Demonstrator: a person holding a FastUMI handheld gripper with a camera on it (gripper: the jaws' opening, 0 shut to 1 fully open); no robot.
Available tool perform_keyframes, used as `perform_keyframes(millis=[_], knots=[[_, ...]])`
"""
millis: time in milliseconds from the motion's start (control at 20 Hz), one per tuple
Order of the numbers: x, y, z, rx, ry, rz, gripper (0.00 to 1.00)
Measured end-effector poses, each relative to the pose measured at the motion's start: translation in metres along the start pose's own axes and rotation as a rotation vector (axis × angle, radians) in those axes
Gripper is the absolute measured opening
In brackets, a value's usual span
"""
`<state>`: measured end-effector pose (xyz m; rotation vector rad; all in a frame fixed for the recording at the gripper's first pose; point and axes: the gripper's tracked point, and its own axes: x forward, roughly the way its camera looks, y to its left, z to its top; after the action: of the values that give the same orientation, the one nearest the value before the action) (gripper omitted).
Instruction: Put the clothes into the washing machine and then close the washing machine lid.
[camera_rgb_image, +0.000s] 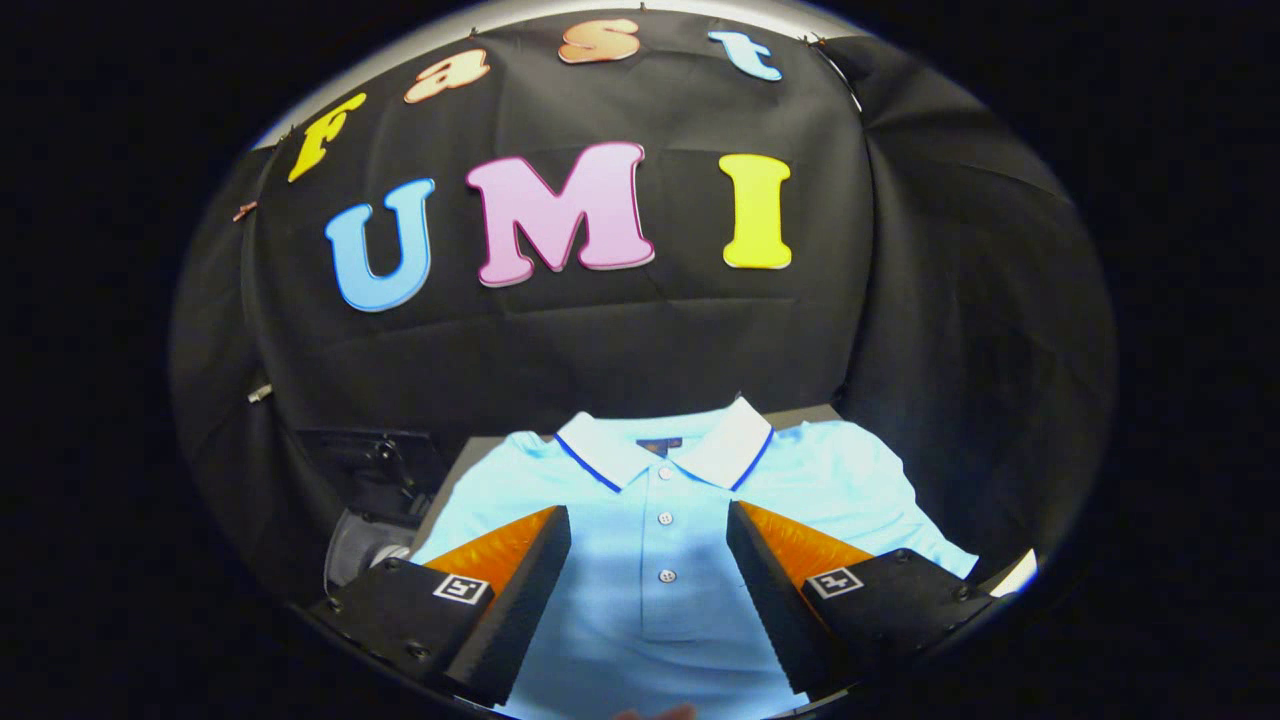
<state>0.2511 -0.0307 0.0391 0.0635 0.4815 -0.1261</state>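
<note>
Lying flat and face up on the bench (800, 414) is a light blue polo shirt (650, 540), spread out with both short sleeves extended to the sides. Collar (725, 445) is white with a thin blue stripe along its edge, and it points away from the tool toward the booth's black cloth wall (620, 340). Two small white buttons (665, 518) run down the placket, in line with the gap between the fingers.

Tool (648, 535) hovers over the shirt's chest, fingers (520, 570) spread wide apart with the placket showing between them. Nothing is gripped; whether the fingertips touch the fabric cannot be told. Left fingertip sits over the shirt's chest near one sleeve, right fingertip over the other side of the chest. A shadow falls on the fabric between the fingers.

Beside the bench, past the left finger, a dark machine (375, 475) with a round grey part (355, 550) stands lower against the cloth wall; too dim to tell whether a lid is open or closed.
</note>
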Motion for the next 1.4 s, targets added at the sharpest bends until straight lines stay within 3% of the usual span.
perform_keyframes(millis=[100, 300, 1050, 1150, 1250, 1400], knots=[[0.008, 0.008, -0.006, 0.021, 0.024, 0.024, 0.99], [0.019, 0.0, -0.023, -0.025, 0.099, -0.018, 0.99], [0.024, -0.004, -0.035, 0.002, 0.206, -0.09, 0.99], [0.024, -0.004, -0.034, -0.001, 0.203, -0.095, 0.96], [0.024, -0.006, -0.035, 0.012, 0.204, -0.097, 0.87], [0.025, -0.01, -0.036, 0.005, 0.211, -0.11, 0.85]])
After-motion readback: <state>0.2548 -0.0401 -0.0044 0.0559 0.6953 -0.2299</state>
